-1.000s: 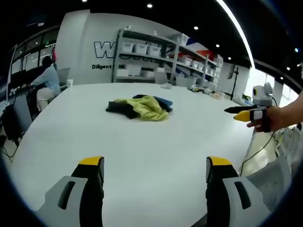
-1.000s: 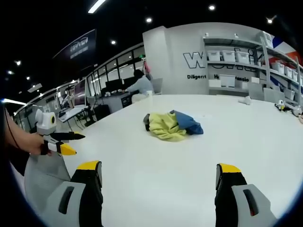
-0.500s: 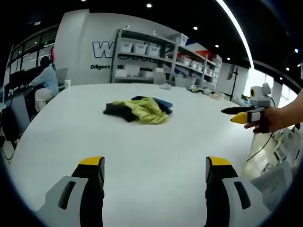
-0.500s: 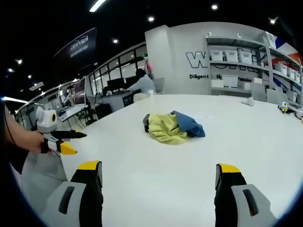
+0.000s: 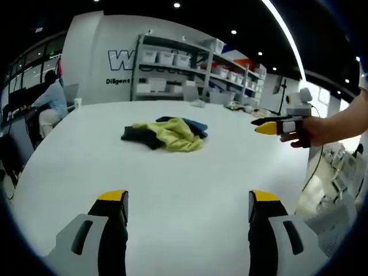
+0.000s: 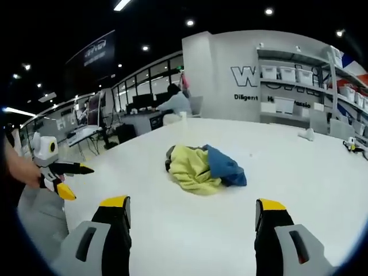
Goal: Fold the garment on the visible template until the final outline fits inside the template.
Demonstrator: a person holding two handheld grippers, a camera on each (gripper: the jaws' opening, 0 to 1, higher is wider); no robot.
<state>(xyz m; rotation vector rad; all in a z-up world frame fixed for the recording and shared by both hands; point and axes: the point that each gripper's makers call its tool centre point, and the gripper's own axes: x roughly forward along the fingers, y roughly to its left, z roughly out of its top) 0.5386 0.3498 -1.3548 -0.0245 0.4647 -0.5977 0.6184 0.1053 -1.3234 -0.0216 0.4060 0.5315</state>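
A crumpled garment in yellow, blue and black lies in a heap on the white table. In the right gripper view the garment shows yellow on the left and blue on the right. My left gripper stands open above the near table, well short of the heap. My right gripper is open too, with nothing between its yellow-tipped jaws. The right gripper also comes into the left gripper view, held in a hand. The left gripper comes into the right gripper view from the left.
Shelves with white bins line the far wall. A person sits at a desk beyond the table's far left edge. Small items lie at the table's far side. A grey chair stands off the table's right edge.
The right gripper view has drawn nearer to the garment, which looks larger now. In the left gripper view the right gripper has moved left and up, over the table.
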